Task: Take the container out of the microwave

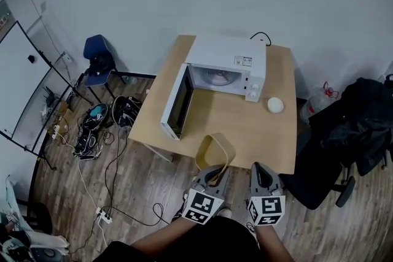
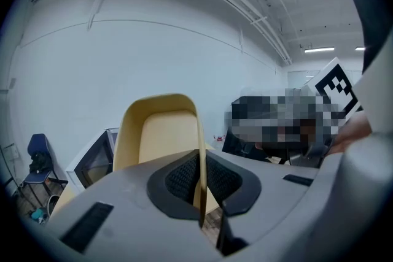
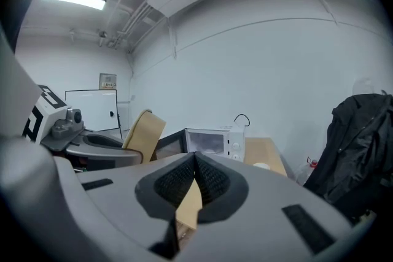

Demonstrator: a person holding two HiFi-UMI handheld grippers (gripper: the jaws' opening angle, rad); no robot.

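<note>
A beige open container point(image 1: 213, 149) hangs tilted on its side over the table's near edge, outside the microwave. My left gripper point(image 1: 216, 175) is shut on the container's thin rim. In the left gripper view the container's wall point(image 2: 161, 132) runs edge-on between the black pads point(image 2: 178, 180) of the left gripper point(image 2: 201, 188). The white microwave point(image 1: 228, 63) stands at the back of the wooden table point(image 1: 245, 129) with its door point(image 1: 175, 101) swung wide open to the left. My right gripper point(image 1: 261, 172) hovers beside the left one, its pads point(image 3: 212, 180) together with nothing held. The right gripper view shows the right gripper point(image 3: 195, 161), the container point(image 3: 142, 129) and the microwave point(image 3: 212, 141).
A small white round object point(image 1: 275, 105) lies on the table right of the microwave. A blue chair point(image 1: 98, 61), bags and cables point(image 1: 92, 132) crowd the floor at left. A black jacket on an office chair point(image 1: 356, 126) stands at right. A whiteboard point(image 1: 21, 83) leans at far left.
</note>
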